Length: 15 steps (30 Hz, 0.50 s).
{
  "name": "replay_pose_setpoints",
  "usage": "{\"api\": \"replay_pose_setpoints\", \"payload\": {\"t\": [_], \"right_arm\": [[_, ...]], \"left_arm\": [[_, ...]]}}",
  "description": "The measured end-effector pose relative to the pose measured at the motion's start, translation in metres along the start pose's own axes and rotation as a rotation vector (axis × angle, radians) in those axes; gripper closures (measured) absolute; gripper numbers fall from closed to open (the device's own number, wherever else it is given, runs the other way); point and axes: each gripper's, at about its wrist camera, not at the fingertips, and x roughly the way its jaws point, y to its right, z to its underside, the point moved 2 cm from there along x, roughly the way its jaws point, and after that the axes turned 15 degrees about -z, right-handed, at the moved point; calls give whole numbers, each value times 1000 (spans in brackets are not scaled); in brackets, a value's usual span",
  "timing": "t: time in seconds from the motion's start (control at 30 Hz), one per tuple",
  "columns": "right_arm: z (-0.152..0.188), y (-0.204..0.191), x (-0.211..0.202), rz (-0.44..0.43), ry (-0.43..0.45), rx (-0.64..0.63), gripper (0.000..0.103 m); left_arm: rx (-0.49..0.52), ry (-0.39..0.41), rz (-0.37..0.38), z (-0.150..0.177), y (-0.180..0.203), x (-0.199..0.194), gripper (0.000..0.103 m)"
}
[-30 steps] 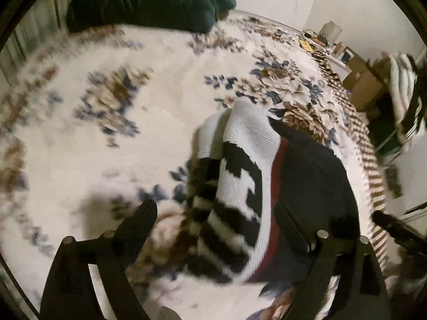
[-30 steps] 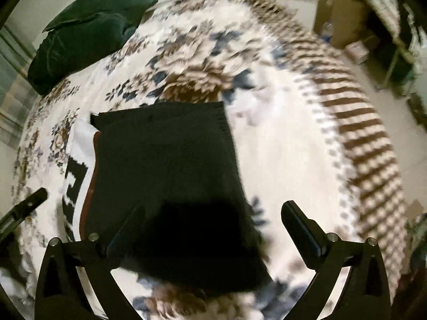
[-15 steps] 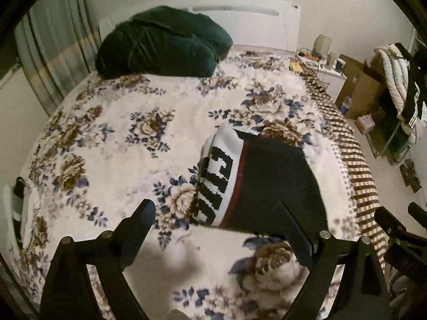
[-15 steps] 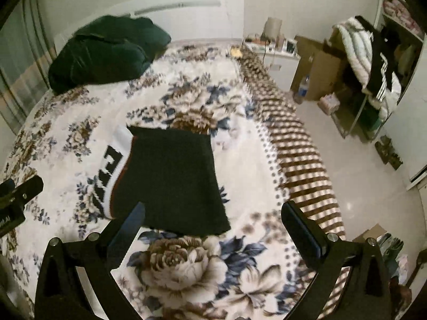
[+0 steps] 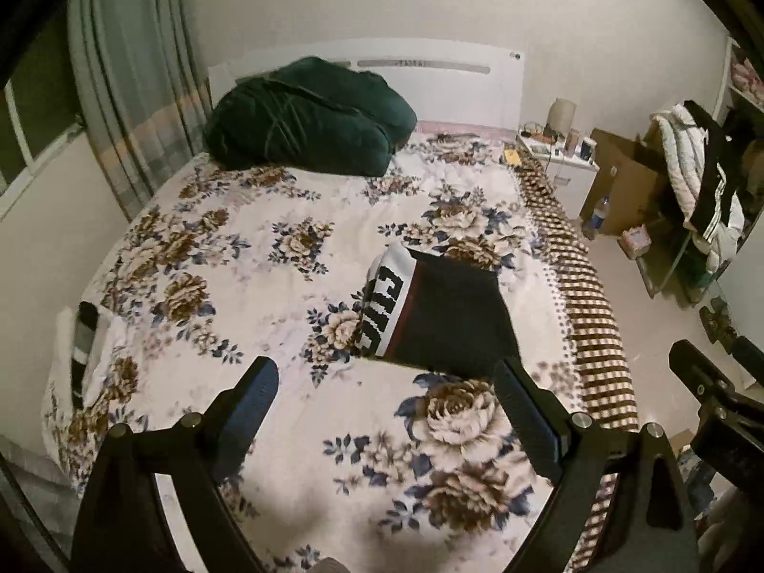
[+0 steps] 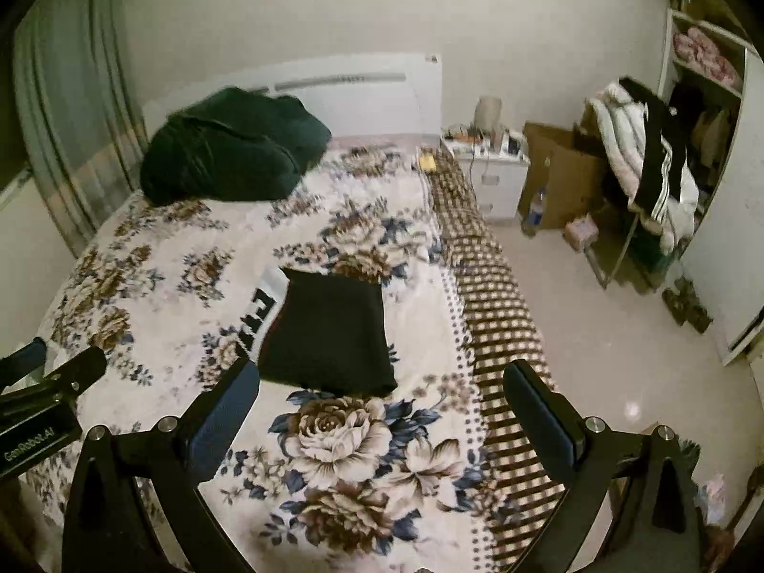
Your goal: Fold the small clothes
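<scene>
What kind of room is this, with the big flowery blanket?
It looks like a bedroom. There is a bed with a flowery blanket and a white headboard, a small white nightstand beside it, and clothes piled on a rack.

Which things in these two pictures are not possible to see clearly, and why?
- Black-and-white lettering on the folded black knit garment: left wrist view, the fold hides part; unreadable.
- Striped cloth at the flowered bedspread's left edge: fisheye rim distorts it; its kind is unclear.
- Small items on the white nightstand: right wrist view, too small.
- Garment's underside: hidden in both views.
</scene>
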Motion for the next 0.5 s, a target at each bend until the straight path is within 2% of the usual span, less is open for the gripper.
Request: {"api": "replay_pose_setpoints", "payload": {"t": [0.23,0.47,0.5], "right_arm": [[3,-24,-106,-55,47,-55,0],[0,-40,-182,-66,90,-94,0],[0,-42,-189,-67,95,-95,0]], "left_arm": [[-29,69,-44,10,-17,-83,11],[-54,108,-34,18,-30,-133,11],[-53,106,-27,19,-31,-136,5]]}}
